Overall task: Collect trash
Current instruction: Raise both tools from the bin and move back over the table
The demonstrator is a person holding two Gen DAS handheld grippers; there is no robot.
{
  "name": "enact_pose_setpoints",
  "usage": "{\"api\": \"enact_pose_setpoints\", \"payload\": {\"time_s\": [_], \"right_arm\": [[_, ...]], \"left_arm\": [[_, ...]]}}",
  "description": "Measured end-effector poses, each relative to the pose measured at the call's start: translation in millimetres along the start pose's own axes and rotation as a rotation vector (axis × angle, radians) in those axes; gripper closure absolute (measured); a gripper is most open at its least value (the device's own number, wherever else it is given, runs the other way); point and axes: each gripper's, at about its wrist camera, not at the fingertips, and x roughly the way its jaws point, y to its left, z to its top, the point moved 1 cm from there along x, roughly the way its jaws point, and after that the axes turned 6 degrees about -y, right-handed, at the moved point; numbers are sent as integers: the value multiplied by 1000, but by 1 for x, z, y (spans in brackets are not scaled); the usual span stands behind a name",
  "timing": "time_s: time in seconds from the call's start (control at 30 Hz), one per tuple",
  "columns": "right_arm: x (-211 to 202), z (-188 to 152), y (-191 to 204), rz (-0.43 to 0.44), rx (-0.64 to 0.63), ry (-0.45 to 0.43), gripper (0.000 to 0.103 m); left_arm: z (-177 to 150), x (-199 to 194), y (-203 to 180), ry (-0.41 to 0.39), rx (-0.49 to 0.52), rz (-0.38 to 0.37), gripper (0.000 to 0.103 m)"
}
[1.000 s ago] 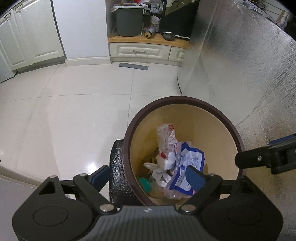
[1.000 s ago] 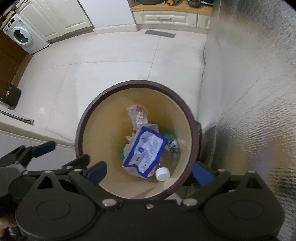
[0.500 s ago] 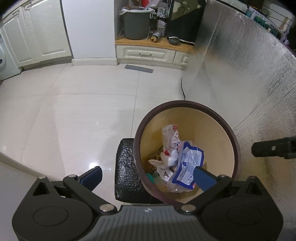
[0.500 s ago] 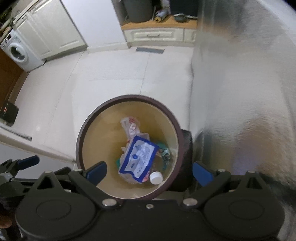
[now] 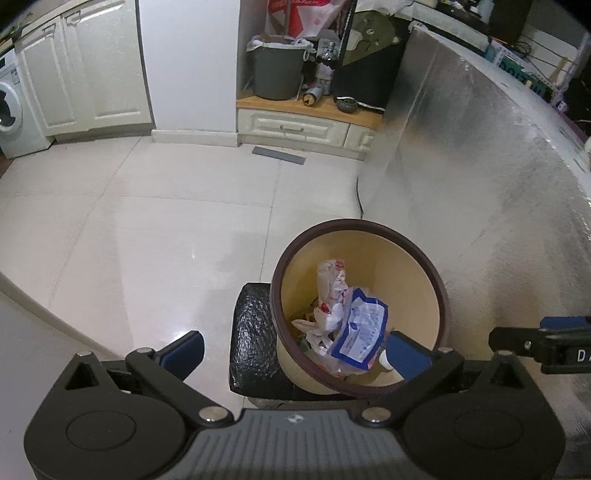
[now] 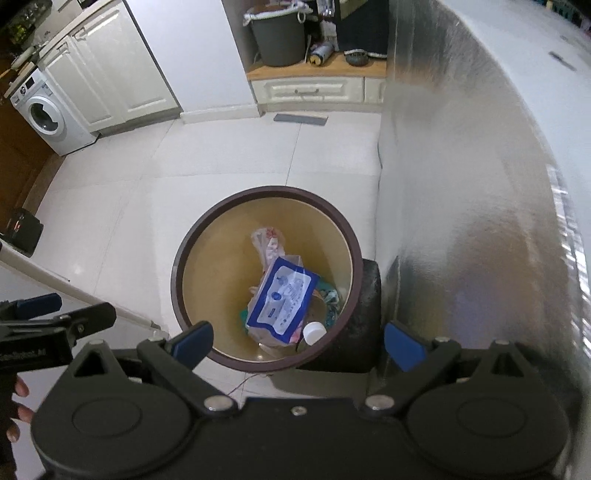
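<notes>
Left claw (image 5: 295, 347) wide, empty; right claw (image 6: 297, 341) wide, empty, above trash bin (image 6: 184, 254)

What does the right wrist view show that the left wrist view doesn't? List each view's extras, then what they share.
Only the right wrist view: the whole washing machine, a hand at the lower left edge, the white cap in full, and the left gripper from outside.

Only the left wrist view: the red-and-white bag above the grey bucket, and the right gripper from outside.

Both: the brown-rimmed bin holding the blue-and-white packet, the black block beside it, the foil-covered wall, and open, empty jaws.
</notes>
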Motion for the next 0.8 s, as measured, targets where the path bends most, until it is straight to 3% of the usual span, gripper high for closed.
{"api": "enact_pose_setpoints", "payload": {"time_s": [0.47,0.8], "right_arm": [[-63,-22,14,13,-30,-95,3],[-133,-30,14,9,-59,-239,3]], "left_arm": [[-14,-57,-5,-65,29,-2,0],[-11,-110,-19,-193,35,-12,0]]}}
